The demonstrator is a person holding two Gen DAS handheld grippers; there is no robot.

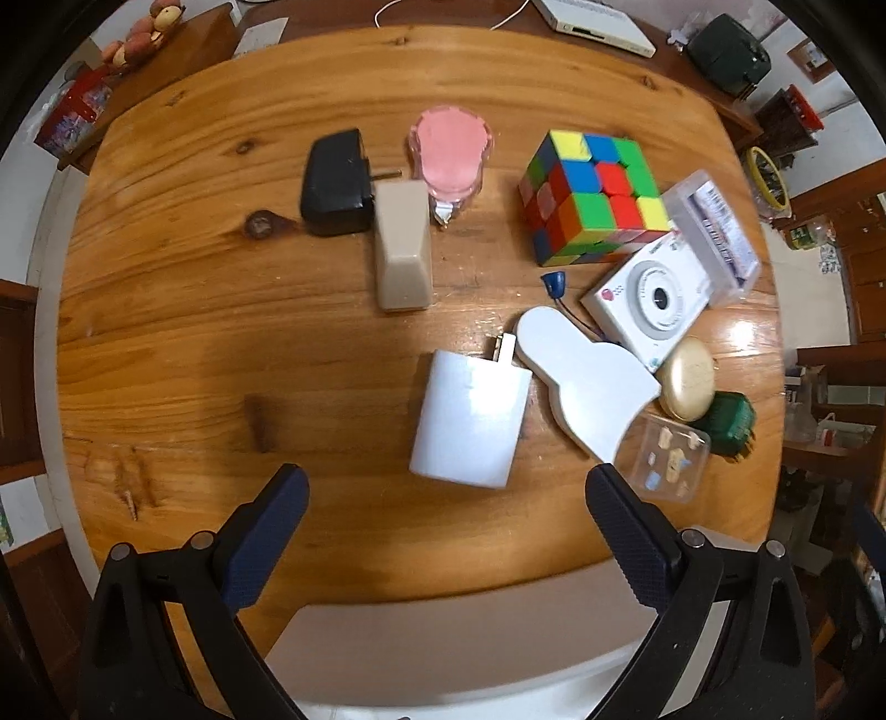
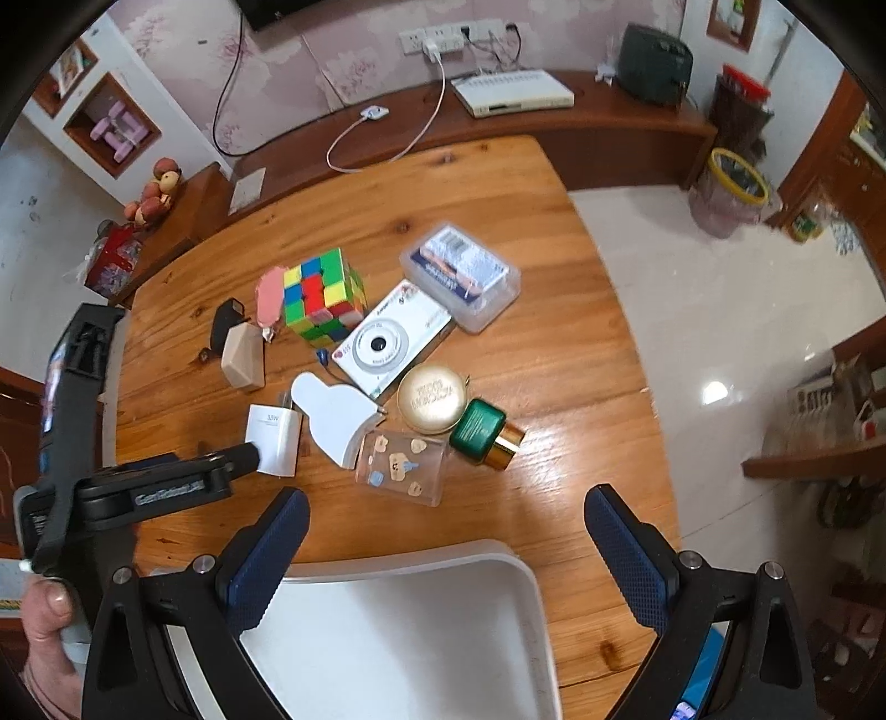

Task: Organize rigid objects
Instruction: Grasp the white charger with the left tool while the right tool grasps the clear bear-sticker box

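White charger (image 1: 470,423) lies just beyond the spread left tongs (image 1: 446,495).

Right gripper (image 2: 446,520) held with jaws wide apart above a white tray (image 2: 531,598); a wooden table (image 2: 581,343) is seen beyond, bearing a colour cube (image 2: 318,296), white camera (image 2: 387,338) and white charger (image 2: 274,435); the left gripper (image 2: 243,457) is seen beside the charger.

I'm in a home living room. Wooden table (image 2: 554,343) under me; behind it a low wooden console (image 2: 609,127) along floral wallpaper (image 2: 277,61), carrying a white set-top box (image 2: 512,91) below wall sockets (image 2: 443,36). Left of the console, wall niches (image 2: 111,124). Right of the table, glossy tile floor (image 2: 692,288) and a bin (image 2: 731,191).
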